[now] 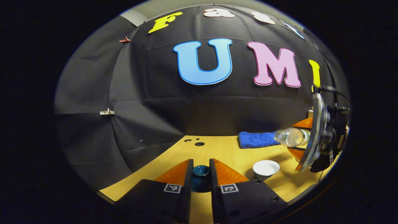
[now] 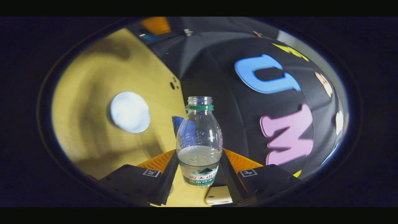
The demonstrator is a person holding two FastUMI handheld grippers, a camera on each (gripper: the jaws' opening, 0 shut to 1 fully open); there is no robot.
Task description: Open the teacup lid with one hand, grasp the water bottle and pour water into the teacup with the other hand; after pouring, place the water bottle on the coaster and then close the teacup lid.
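The left gripper [image 1: 201, 174] holds the dark lid [image 1: 201, 171] between both fingers, raised off the table [image 1: 217, 149], to the left of the cup [image 1: 266, 168]. The cup stands open on the table, white inside. The right gripper [image 2: 199, 174] clamps the bottle [image 2: 199, 143] by its lower body; the bottle is uncapped, partly full, and tipped on its side above and right of the cup, mouth toward it. A blue towel [image 1: 256, 139] lies behind the cup.

lid [image 1: 201, 170] off | teacup [image 1: 266, 168] open | water bottle [image 2: 199, 143] uncapped, tilted
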